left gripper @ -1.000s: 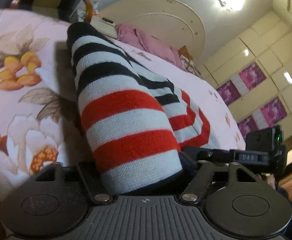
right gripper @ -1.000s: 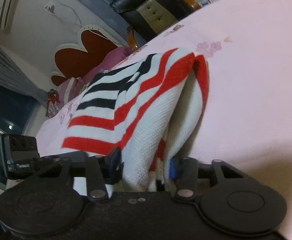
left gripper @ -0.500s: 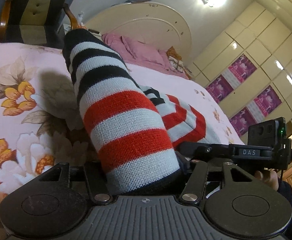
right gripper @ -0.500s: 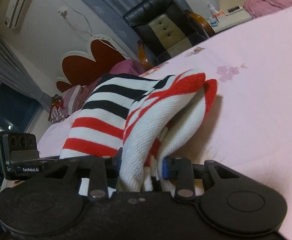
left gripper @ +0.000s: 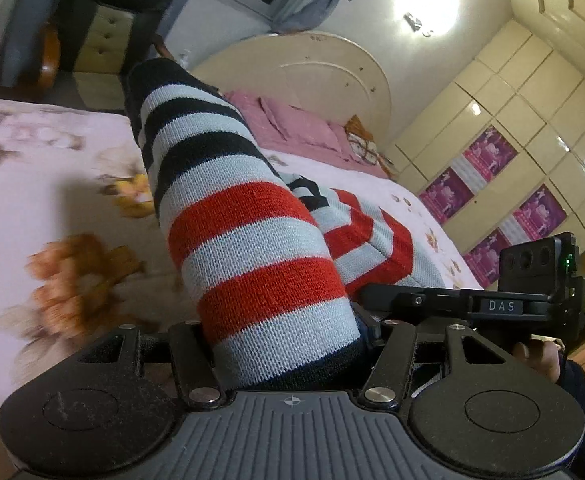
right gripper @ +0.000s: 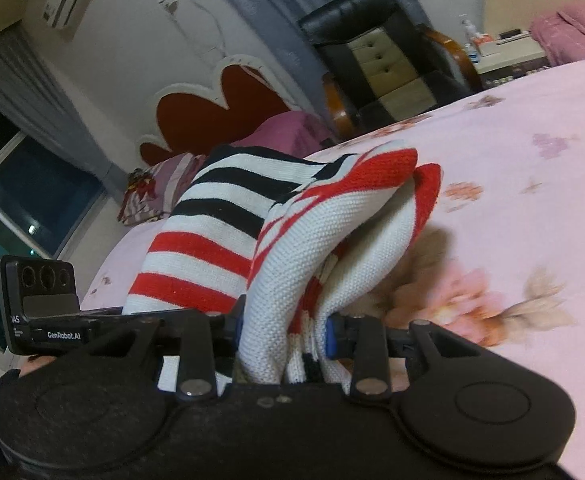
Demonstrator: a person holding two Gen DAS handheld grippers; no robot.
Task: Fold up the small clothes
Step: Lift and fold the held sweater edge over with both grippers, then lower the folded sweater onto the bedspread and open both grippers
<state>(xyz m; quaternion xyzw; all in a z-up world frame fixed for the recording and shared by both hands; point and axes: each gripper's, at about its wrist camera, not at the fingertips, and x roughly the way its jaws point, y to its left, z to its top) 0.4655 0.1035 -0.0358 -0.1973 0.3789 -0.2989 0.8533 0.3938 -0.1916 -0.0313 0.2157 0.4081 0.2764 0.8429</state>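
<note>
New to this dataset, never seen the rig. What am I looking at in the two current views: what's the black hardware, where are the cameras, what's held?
No robot here: a person carries two hand-held two-finger tools, each with a fisheye camera looking forward along its fingers. One picture is from the left tool, the other from the right tool. Both are shut on the same striped knit garment, red, white and black, lifted above a pink floral bedspread. In each view the other tool shows at the side. Behind: headboard, wardrobe doors, black chair.
</note>
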